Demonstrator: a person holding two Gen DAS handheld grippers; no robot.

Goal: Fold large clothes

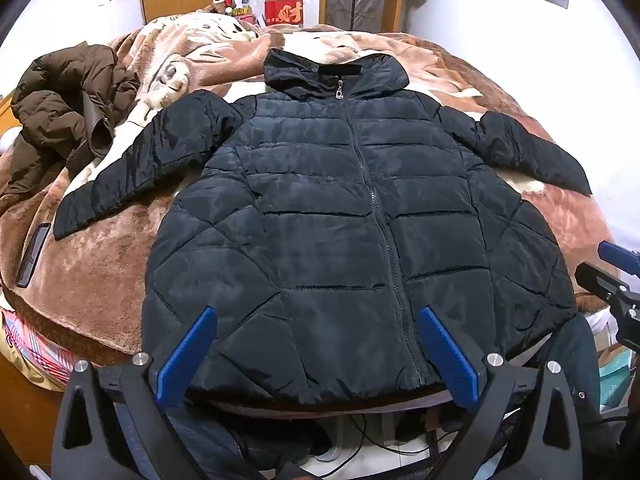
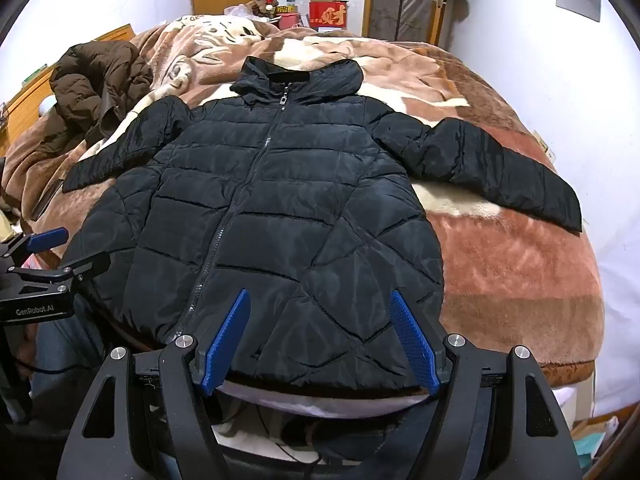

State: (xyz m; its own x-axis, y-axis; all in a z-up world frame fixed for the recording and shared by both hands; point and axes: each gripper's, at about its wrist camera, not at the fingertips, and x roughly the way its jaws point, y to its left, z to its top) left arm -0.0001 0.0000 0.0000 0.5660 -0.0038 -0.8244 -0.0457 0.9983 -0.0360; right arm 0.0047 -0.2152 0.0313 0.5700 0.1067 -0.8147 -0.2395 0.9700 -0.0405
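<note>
A black quilted puffer jacket lies flat and zipped on the bed, front up, hood at the far end, both sleeves spread out to the sides; it also shows in the right wrist view. My left gripper is open and empty, hovering over the jacket's hem left of the zip. My right gripper is open and empty over the hem right of the zip. The right gripper also shows at the right edge of the left wrist view, and the left gripper at the left edge of the right wrist view.
A brown fleece blanket covers the bed. A brown puffer coat lies crumpled at the far left. A dark phone-like object lies near the bed's left edge. Boxes and a wardrobe stand beyond the bed.
</note>
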